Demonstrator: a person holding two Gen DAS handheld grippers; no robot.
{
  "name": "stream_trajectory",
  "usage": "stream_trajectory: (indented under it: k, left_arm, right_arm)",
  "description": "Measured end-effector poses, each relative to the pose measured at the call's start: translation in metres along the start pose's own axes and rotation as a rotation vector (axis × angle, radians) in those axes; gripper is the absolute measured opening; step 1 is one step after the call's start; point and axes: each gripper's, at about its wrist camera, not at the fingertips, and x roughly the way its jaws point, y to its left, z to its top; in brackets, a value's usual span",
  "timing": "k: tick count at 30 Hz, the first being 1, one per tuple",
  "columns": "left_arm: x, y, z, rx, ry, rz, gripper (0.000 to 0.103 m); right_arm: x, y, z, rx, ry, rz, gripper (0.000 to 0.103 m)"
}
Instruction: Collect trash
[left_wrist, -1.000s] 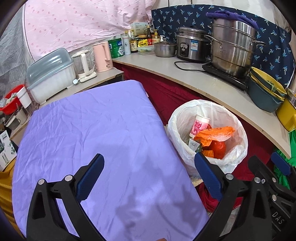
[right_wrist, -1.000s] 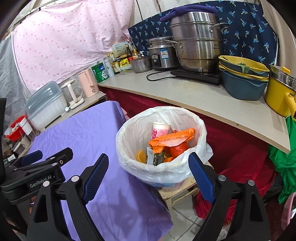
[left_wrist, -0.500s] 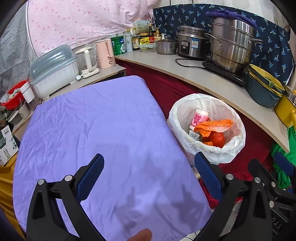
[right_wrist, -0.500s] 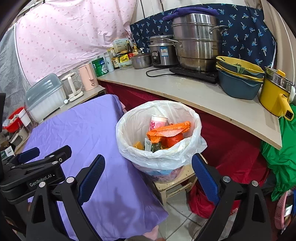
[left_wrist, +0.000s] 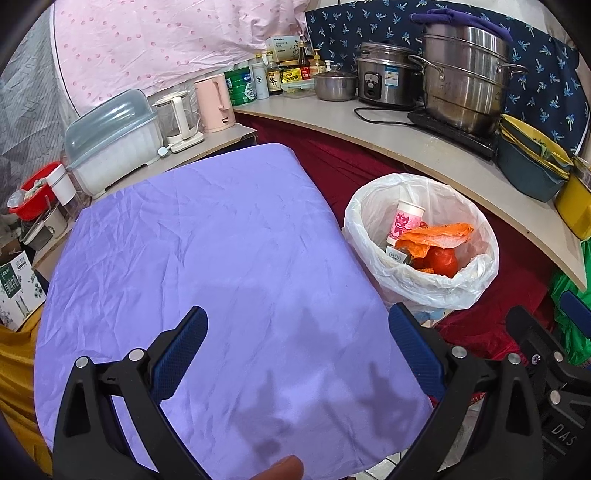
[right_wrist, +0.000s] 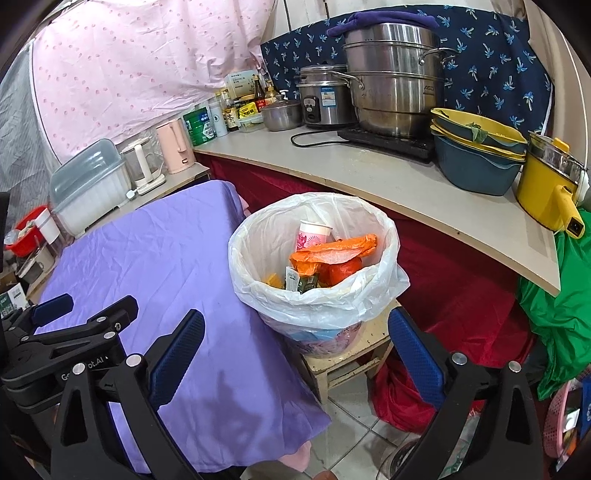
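A bin lined with a white bag (left_wrist: 458, 280) (right_wrist: 317, 299) stands on a low wooden stool (right_wrist: 351, 354) right of the purple-covered table (left_wrist: 207, 258) (right_wrist: 147, 258). Inside lie a pink paper cup (left_wrist: 406, 219) (right_wrist: 312, 236), an orange wrapper (left_wrist: 439, 234) (right_wrist: 332, 253) and small packets. My left gripper (left_wrist: 297, 321) hangs open over the bare purple cloth with nothing between its fingers. My right gripper (right_wrist: 295, 325) hovers in front of the bin, its jaws opening wide and empty. Each gripper shows at the edge of the other's view.
A curved counter (right_wrist: 388, 177) behind the bin carries a steel steamer (right_wrist: 395, 92), a rice cooker (right_wrist: 321, 99), stacked bowls (right_wrist: 476, 147) and a yellow pot (right_wrist: 546, 192). Kettles and a lidded dish box (left_wrist: 114, 140) stand at the left. A green bag (right_wrist: 557, 302) lies right.
Both views have drawn back from the bin, which now looks smaller and farther away. The right jaws have spread slightly wider. A fingertip now shows at the bottom of the left view.
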Motion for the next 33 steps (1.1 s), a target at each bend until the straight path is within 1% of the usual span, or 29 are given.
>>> stream_trajectory:
  k: [5, 26, 30, 33]
  left_arm:
    - [0.002, 0.0, -0.004, 0.012, 0.007, 0.008, 0.094]
    - [0.01, 0.007, -0.002, -0.021, 0.023, 0.037, 0.094]
    - [0.014, 0.01, -0.001, -0.039, 0.039, 0.026, 0.094]
    - [0.014, 0.011, -0.001, -0.037, 0.035, 0.032, 0.094]
  right_arm:
    - [0.002, -0.001, -0.002, -0.008, 0.008, -0.003, 0.096]
    - [0.011, 0.009, -0.004, -0.026, 0.024, -0.005, 0.096]
    - [0.013, 0.01, -0.004, -0.027, 0.029, -0.007, 0.096]
    - [0.014, 0.009, -0.004, -0.025, 0.031, -0.008, 0.096]
